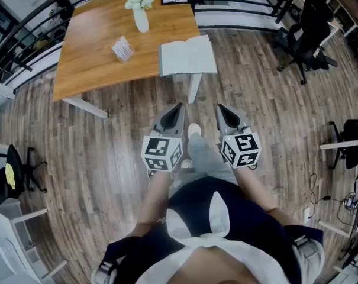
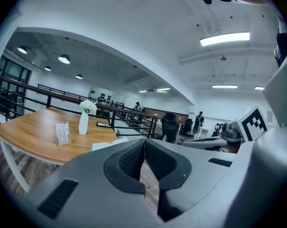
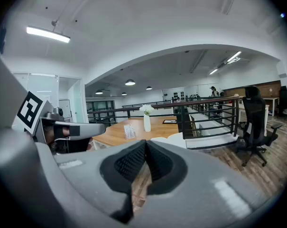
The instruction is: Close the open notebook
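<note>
Seen from the head view, a light brown wooden table (image 1: pixel 96 58) fills the upper left. On it, a small clear card stand (image 1: pixel 123 48) holding a printed leaflet sits at 10 o'clock from the grippers. A white vase (image 1: pixel 141 18) of white flowers stands farther off, at 11 o'clock. The left gripper (image 1: pixel 177 106), grey plastic with a marker cube, hangs over the plank floor (image 1: pixel 107 152), its jaws pressed together on nothing. The open white-paged notebook (image 1: pixel 187 55) lies flat at the table's near right corner. It is at 12 o'clock from both grippers and well apart from them. The right gripper (image 1: pixel 220 107), also grey, is likewise closed tight and empty. A black office chair (image 1: pixel 306 31) stands at 2 o'clock.
</note>
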`<state>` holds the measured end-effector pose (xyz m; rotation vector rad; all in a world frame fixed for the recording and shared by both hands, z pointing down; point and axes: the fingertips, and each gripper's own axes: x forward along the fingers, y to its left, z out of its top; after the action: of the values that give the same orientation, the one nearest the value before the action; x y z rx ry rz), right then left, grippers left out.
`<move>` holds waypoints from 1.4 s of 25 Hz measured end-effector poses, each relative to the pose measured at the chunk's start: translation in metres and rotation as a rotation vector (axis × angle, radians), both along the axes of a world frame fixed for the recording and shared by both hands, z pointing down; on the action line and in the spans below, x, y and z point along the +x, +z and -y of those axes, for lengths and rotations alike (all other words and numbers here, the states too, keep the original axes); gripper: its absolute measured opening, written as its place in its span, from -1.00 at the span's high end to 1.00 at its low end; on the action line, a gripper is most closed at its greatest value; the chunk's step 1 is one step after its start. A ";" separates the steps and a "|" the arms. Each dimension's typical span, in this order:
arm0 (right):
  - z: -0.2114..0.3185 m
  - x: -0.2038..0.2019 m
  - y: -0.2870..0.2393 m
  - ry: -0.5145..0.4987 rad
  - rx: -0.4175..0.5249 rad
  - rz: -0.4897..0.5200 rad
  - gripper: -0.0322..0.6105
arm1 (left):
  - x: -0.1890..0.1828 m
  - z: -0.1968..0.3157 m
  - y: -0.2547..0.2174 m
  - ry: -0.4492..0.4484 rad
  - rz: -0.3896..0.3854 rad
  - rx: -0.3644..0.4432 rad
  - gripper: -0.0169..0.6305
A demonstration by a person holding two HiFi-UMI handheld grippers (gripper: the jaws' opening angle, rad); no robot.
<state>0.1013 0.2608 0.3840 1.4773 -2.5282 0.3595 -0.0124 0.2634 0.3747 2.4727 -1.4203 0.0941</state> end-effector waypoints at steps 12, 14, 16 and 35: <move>0.047 0.012 0.013 0.038 -0.004 0.008 0.91 | 0.008 0.043 0.011 0.011 0.011 -0.017 0.89; 0.059 0.015 0.013 0.043 0.003 0.014 0.91 | 0.008 0.053 0.013 0.009 0.013 -0.018 0.89; 0.072 0.018 0.013 0.047 0.012 0.019 0.90 | 0.007 0.064 0.014 0.008 0.020 -0.018 0.89; 0.235 0.030 0.013 0.078 -0.005 0.049 0.55 | -0.001 0.213 0.008 0.003 0.092 -0.008 0.89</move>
<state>0.1317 0.0260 0.3971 1.5877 -2.5105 0.4183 -0.0133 0.0507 0.3830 2.4932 -1.4494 0.2160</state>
